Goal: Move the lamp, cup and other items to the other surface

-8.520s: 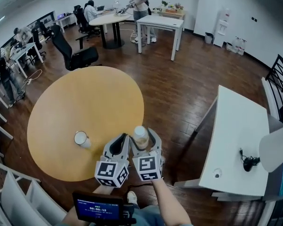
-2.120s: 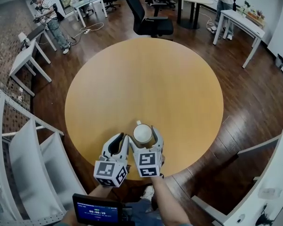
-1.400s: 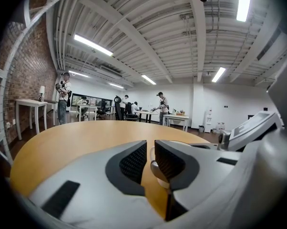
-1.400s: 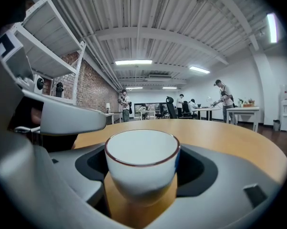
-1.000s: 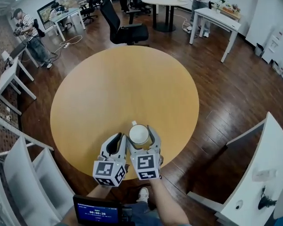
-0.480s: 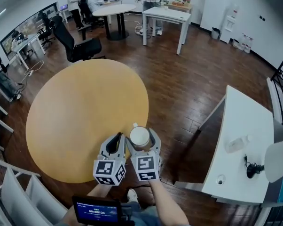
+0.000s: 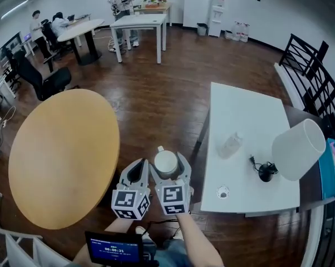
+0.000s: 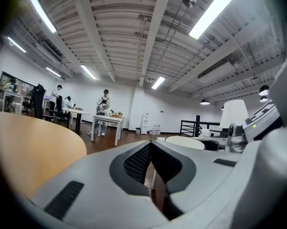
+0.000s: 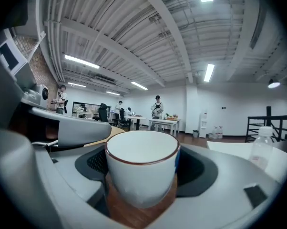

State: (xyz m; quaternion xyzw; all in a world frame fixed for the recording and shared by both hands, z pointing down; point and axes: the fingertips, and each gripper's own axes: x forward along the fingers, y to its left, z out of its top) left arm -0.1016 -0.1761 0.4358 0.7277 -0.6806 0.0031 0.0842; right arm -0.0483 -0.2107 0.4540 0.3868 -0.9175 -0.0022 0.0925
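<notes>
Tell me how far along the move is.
Done: lamp and bottle sit on the white table. In hand: the right gripper holds the cup above the floor, short of that table. Remaining: set the cup down; the round table shows nothing more.

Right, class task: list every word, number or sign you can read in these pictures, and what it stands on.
Handheld screen: timer-like digits, too small to read.
Left marker cube and right marker cube: square patterns, no letters.
Cup: blue mark on its side, unreadable.
Bottle: no label readable.
Nothing else readable.
</notes>
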